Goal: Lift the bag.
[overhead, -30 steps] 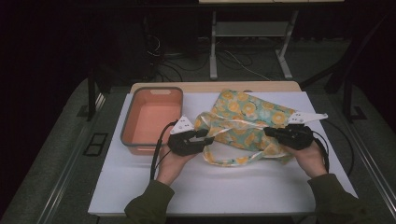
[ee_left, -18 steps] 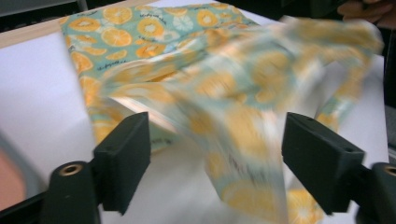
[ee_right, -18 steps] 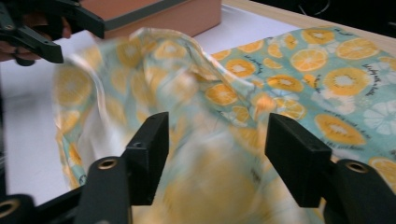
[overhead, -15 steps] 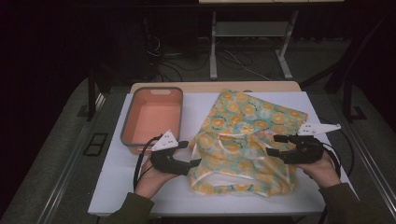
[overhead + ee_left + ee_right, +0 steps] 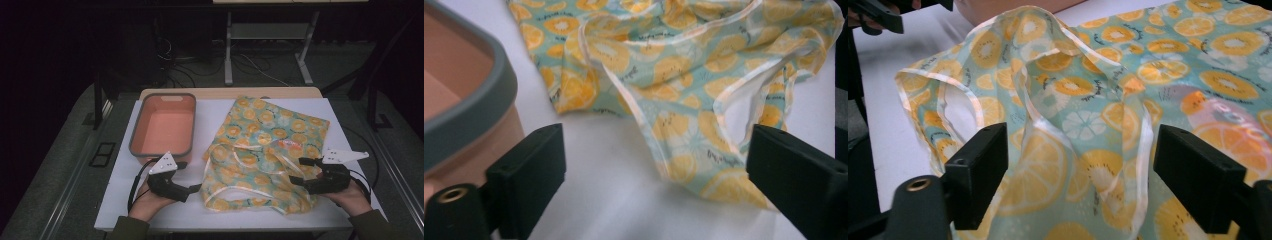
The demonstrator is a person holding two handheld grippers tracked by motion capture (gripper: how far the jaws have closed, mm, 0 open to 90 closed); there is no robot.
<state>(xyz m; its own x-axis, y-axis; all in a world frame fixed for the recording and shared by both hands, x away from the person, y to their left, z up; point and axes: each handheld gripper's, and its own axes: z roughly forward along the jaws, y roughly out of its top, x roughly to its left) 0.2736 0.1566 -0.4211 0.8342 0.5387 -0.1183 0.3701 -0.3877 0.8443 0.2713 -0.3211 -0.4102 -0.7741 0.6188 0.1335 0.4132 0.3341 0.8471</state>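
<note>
The left gripper [image 5: 196, 188] sits low at the near left of the bench [image 5: 165, 212], its jaws apart after just opening, with nothing pinched: in the left gripper view the cloth's near corner lies by one jaw, unclamped. Behind it stands the empty orange tub [image 5: 164, 125] with its grey rim. To the right, the fruit-print garment [image 5: 265, 150] lies spread on the bench, white-trimmed straps [image 5: 1048, 125] rumpled at its near edge. The right gripper [image 5: 299, 172] hovers at the cloth's near right side, jaws likewise just opened and straddling a raised fold without pressing it. This looks like the release after spreading the garment. Next probably calls for fresh grips on an edge to fold it.
</note>
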